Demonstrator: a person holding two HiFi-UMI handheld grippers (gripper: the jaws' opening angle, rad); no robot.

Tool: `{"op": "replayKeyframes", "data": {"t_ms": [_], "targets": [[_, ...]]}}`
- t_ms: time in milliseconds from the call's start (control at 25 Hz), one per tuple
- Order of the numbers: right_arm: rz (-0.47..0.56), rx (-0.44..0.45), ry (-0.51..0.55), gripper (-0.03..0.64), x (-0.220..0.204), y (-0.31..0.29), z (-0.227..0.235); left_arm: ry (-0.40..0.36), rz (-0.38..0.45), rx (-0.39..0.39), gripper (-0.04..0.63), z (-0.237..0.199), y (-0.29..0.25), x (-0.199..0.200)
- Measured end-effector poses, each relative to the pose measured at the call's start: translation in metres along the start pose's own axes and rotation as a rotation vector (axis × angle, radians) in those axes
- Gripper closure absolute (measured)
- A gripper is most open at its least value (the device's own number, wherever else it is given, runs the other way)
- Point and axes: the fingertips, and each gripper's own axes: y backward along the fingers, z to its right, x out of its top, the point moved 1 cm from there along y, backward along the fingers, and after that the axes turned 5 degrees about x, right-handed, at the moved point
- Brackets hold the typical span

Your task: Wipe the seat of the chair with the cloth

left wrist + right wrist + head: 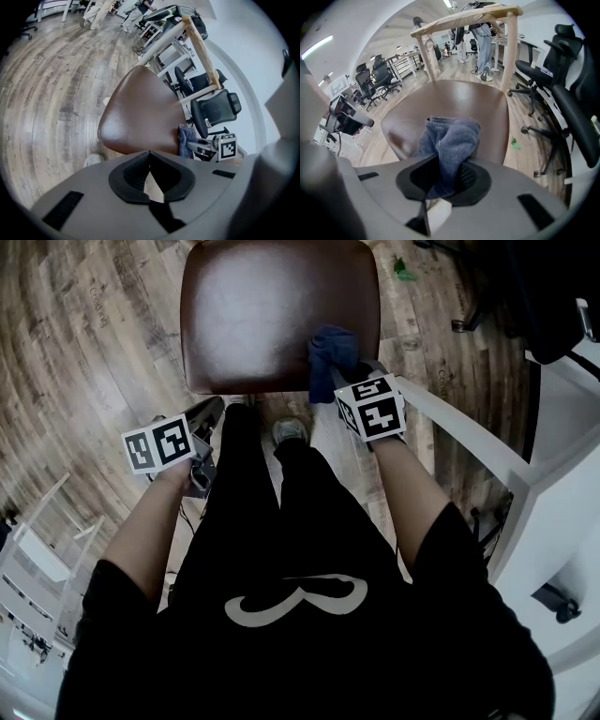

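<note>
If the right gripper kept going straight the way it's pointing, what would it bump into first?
Probably the brown chair seat. The right gripper, jaws shut on the blue cloth, points across it, so the cloth would touch there first. Depth is hard to judge.

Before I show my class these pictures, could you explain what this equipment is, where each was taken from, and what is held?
No robot: a person holds a two-jaw gripper in each hand. One picture comes from a camera on the person's head, looking down at a brown chair seat; the other two come from cameras on the grippers. The right gripper is shut on a blue cloth at the seat's near right corner. The left gripper is shut, empty, off the seat.
</note>
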Motion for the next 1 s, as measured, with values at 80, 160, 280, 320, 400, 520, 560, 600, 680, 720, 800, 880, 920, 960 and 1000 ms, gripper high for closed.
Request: {"op": "replayKeyframes", "data": {"t_ms": [80, 160, 280, 320, 400, 520, 560, 600, 680, 720, 800, 880, 920, 960, 1000], "targets": [[-0.001, -0.011, -0.002, 0.543, -0.006, 0.004, 0.008, 0.002, 0.0, 0.002, 0.581, 0.003, -0.001, -0.006], [-0.002, -0.022, -0.003, 0.543, -0.011, 0.008, 0.015, 0.003, -0.003, 0.002, 0.581, 0.007, -0.003, -0.012], [-0.003, -0.037, -0.001, 0.543, -0.02, 0.014, 0.025, -0.002, -0.008, 0.003, 0.581, 0.014, -0.007, -0.021], [-0.004, -0.044, 0.002, 0.543, -0.022, 0.016, 0.028, -0.005, -0.008, 0.002, 0.581, 0.016, -0.008, -0.022], [-0.007, -0.06, 0.005, 0.543, -0.027, 0.02, 0.034, -0.01, -0.001, 0.001, 0.581, 0.021, -0.008, -0.022], [-0.021, -0.08, 0.007, 0.545, -0.037, 0.027, 0.041, 0.001, 0.024, -0.008, 0.581, 0.03, -0.003, -0.022], [-0.032, -0.085, 0.007, 0.546, -0.04, 0.029, 0.043, 0.007, 0.033, -0.012, 0.581, 0.033, 0.0, -0.023], [-0.043, -0.09, 0.007, 0.548, -0.043, 0.03, 0.044, 0.011, 0.039, -0.016, 0.581, 0.036, 0.003, -0.024], [-0.059, -0.099, 0.003, 0.552, -0.049, 0.034, 0.047, 0.02, 0.048, -0.021, 0.581, 0.042, 0.01, -0.028], [-0.058, -0.102, 0.004, 0.555, -0.05, 0.037, 0.049, 0.028, 0.054, -0.024, 0.581, 0.047, 0.014, -0.03], [-0.047, -0.112, 0.017, 0.557, -0.049, 0.045, 0.052, 0.033, 0.075, -0.035, 0.581, 0.06, 0.024, -0.033], [-0.031, -0.119, 0.016, 0.557, -0.046, 0.061, 0.051, 0.001, 0.096, -0.043, 0.581, 0.075, 0.04, -0.037], [-0.018, -0.117, 0.008, 0.557, -0.043, 0.071, 0.048, -0.027, 0.105, -0.047, 0.581, 0.083, 0.05, -0.038], [0.0, -0.112, 0.0, 0.557, -0.038, 0.082, 0.044, -0.056, 0.113, -0.05, 0.581, 0.091, 0.061, -0.038], [0.021, -0.103, -0.006, 0.557, -0.033, 0.096, 0.038, -0.084, 0.12, -0.054, 0.581, 0.099, 0.073, -0.036]]}}
